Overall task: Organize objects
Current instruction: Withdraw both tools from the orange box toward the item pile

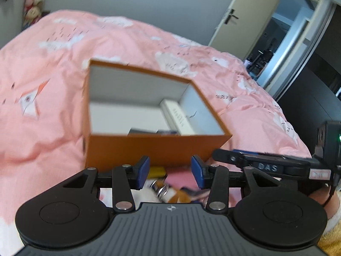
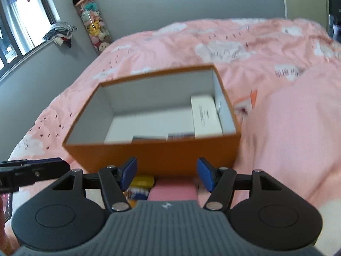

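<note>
Lying on the pink bed cover, the small objects that wait to be organized sit in a loose heap just in front of the orange box: a yellow block, a pink flat packet and a blue-and-white packet in the right wrist view, and some metal rings among crumpled wrappers in the left wrist view. The left hand-held gripper stands about half open above this heap with nothing between its blue pads; the right hand-held gripper is also about half open and holds nothing. The box is open at the top and already has a white carton and darker flat things inside. I judge the packets to be light and a little soft, so they may bend or slip; taking them across the short side seems safer. The yellow block looks stiff and easy to pinch on its flat faces. The rings are thin and probably slippery. The soft bed gives under pressure, so a low grasp may catch the cloth.
</note>
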The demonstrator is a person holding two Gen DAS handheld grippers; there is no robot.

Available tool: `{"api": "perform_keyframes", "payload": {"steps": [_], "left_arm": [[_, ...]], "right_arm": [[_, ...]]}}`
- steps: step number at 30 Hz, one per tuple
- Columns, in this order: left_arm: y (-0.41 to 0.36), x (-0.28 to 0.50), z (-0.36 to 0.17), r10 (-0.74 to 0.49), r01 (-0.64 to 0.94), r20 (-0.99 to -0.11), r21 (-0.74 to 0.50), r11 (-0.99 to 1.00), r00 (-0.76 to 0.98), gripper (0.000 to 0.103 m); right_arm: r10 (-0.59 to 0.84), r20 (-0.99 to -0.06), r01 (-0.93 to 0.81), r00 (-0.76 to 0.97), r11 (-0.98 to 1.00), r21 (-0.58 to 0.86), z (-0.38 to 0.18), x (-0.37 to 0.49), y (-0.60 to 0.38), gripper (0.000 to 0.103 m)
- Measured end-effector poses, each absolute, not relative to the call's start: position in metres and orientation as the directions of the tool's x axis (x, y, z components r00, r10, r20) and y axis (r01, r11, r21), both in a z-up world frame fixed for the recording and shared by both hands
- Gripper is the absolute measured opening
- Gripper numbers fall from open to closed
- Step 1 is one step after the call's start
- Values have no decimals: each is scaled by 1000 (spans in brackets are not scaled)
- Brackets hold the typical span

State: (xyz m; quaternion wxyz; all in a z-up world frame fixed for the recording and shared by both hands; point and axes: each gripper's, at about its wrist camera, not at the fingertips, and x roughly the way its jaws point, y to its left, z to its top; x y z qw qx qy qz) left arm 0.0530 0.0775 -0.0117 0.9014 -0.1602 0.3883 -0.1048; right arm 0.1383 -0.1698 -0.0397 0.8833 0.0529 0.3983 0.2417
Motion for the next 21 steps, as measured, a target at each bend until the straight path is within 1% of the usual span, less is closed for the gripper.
{"api": "perform_keyframes", "payload": {"steps": [7,10,14,17,18,19,21], "left_arm": [[95,36,-38,-317,-32,-719,-426,904,619,51],[94,33,-39,-290,-43,-735,-397,917,614,51],[85,34,-39,-249,-17,-758,-325,946,603,52],[81,36,-44,-246,-19,-778,-314,949,578,52],[80,37,-46,-246,-21,-781,-314,949,574,52],[80,36,-46,-242,-24,-780,-312,950,576,52],[77,35,-43,-245,-5,-767,-308,952,593,52]], "right_arm": [[462,-742,-373,486,878,302,-66,120,-164,64],[467,-748,-414,470,866,281,-68,115,-157,64],[473,-747,-457,468,853,253,-67,111,-150,64],[467,-757,-463,458,852,245,-70,112,-149,63],[467,-760,-462,451,851,248,-71,113,-149,62],[468,-763,-461,446,851,252,-72,113,-148,59],[458,-766,-449,451,858,249,-73,114,-150,57]]}}
